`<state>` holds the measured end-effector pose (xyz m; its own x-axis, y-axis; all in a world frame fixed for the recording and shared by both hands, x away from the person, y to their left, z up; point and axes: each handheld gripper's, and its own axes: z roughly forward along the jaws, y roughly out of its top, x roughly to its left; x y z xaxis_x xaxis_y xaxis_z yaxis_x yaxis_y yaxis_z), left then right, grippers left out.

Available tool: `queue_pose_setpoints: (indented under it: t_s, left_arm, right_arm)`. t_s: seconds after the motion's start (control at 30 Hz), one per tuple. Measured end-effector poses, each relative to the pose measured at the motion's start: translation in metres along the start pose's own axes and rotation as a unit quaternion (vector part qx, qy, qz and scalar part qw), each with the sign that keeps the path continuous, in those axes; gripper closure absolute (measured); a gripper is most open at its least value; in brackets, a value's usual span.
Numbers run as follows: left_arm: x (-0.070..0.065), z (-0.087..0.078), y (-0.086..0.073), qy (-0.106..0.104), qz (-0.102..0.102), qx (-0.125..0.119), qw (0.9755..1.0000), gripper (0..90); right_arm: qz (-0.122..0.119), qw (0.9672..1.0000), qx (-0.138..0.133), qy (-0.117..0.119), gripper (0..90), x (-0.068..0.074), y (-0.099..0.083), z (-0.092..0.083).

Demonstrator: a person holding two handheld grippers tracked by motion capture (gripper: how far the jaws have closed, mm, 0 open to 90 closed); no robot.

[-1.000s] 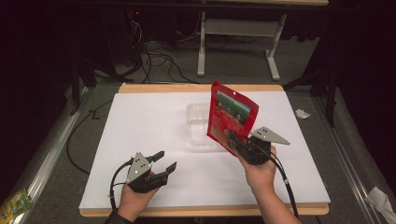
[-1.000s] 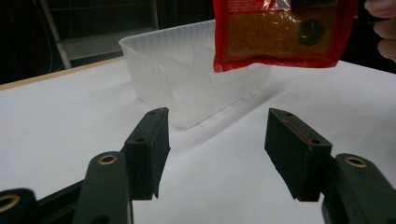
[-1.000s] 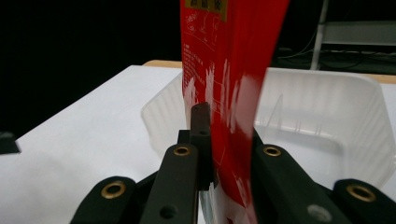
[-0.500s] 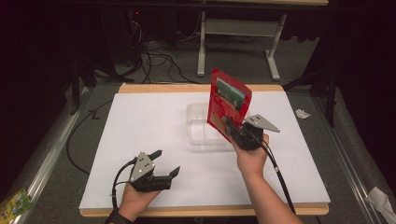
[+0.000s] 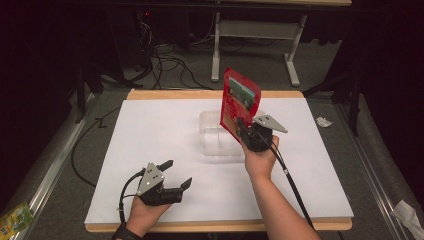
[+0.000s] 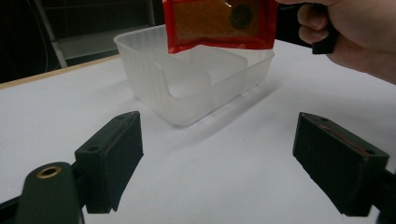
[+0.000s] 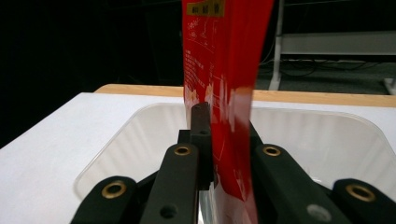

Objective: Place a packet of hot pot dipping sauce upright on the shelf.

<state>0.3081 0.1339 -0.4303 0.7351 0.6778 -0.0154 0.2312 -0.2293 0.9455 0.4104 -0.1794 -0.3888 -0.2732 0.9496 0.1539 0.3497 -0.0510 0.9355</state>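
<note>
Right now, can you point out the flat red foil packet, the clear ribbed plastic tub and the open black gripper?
Flat red foil packet (image 5: 239, 102), high view, on its printed face.
Clear ribbed plastic tub (image 6: 154, 86), left gripper view, on its near ribbed wall.
Open black left gripper (image 5: 175, 173), high view, midway between its fingertips.

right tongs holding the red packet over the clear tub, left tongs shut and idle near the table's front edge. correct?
Not quite: the left tongs are open, jaws wide apart in the left gripper view. The rest stands: right tongs grip the red packet above the clear tub.
</note>
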Motion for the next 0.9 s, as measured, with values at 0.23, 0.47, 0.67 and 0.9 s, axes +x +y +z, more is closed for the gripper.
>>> queue_pose_setpoints:
  t_s: [0.23,0.47,0.67,0.9]
  left_arm:
    - [0.001,-0.001,0.000,0.001,-0.002,-0.003,1.0000,16.7]
    - [0.000,-0.001,0.000,0.003,0.002,-0.003,1.0000,17.0]
    - [0.000,-0.001,0.001,0.005,0.007,-0.002,1.0000,17.2]
    - [0.000,-0.001,0.001,0.004,0.008,-0.001,1.0000,17.3]
  right_arm:
    - [0.009,0.9998,-0.005,-0.017,85.0,0.000,0.001,0.013]
    - [0.016,0.9996,-0.001,-0.022,85.0,0.002,0.001,0.024]
    - [0.015,0.9993,0.011,-0.033,85.1,0.004,-0.004,0.033]
    - [0.017,0.9991,0.011,-0.036,85.1,0.006,-0.008,0.039]
